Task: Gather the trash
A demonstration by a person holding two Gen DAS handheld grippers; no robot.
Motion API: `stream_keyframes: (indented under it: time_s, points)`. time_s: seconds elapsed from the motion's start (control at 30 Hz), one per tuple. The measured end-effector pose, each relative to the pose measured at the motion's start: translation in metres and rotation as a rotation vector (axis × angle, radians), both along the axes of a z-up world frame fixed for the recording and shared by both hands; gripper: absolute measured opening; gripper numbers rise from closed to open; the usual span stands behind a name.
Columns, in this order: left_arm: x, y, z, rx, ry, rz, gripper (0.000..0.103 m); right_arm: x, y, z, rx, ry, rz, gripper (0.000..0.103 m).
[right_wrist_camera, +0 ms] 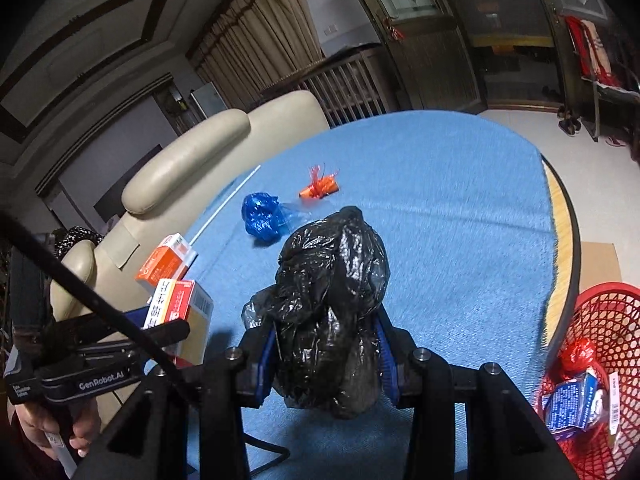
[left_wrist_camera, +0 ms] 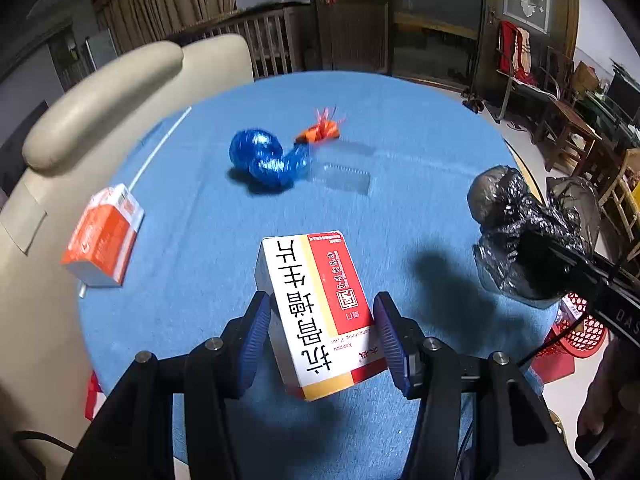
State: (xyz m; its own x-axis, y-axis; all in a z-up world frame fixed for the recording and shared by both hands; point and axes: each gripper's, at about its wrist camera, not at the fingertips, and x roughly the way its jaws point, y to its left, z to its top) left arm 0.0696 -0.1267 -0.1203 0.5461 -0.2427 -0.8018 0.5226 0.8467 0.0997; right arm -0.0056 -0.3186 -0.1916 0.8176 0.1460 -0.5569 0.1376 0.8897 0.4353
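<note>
Blue tablecloth (left_wrist_camera: pixel 420 128); left tongs (right_wrist_camera: pixel 168 328), marked "GenRobot.AI", grip "抗骨增生片" box (left_wrist_camera: pixel 320 308).

A round worktop (right_wrist_camera: pixel 460 208) under blue cloth fills the middle. At ten o'clock stands a cream leather chair (left_wrist_camera: pixel 100 96), with tan curtains (right_wrist_camera: pixel 260 40) behind it. Dark wooden doors (left_wrist_camera: pixel 352 20) sit at twelve, wooden chairs (left_wrist_camera: pixel 568 128) at three on pale floor (right_wrist_camera: pixel 592 152).

A white, red and yellow medicine box (left_wrist_camera: pixel 320 308) sits tilted between the left gripper's (left_wrist_camera: pixel 322 340) pads. A crumpled black plastic bag (right_wrist_camera: pixel 332 308) is clamped in the right gripper (right_wrist_camera: pixel 326 360). On the blue surface (right_wrist_camera: pixel 460 240) lie a blue bag wad (left_wrist_camera: pixel 268 160), an orange wrapper (left_wrist_camera: pixel 320 131), a clear blister tray (left_wrist_camera: pixel 346 178) and, near the left edge, an orange-and-white box (left_wrist_camera: pixel 102 236).
</note>
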Motion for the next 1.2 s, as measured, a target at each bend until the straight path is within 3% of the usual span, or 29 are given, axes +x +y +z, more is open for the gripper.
stream_keyframes:
  time_s: [0.4,1.2]
  points:
    - [-0.013,-0.019,0.013,0.010,-0.065,-0.028,0.055,-0.025,-0.003,0.014,-0.031,-0.057,-0.025,0.045]
    - [-0.033,-0.047,0.012,0.033,-0.100,-0.054,0.055,-0.049,-0.013,0.010,-0.003,-0.052,-0.071,0.045]
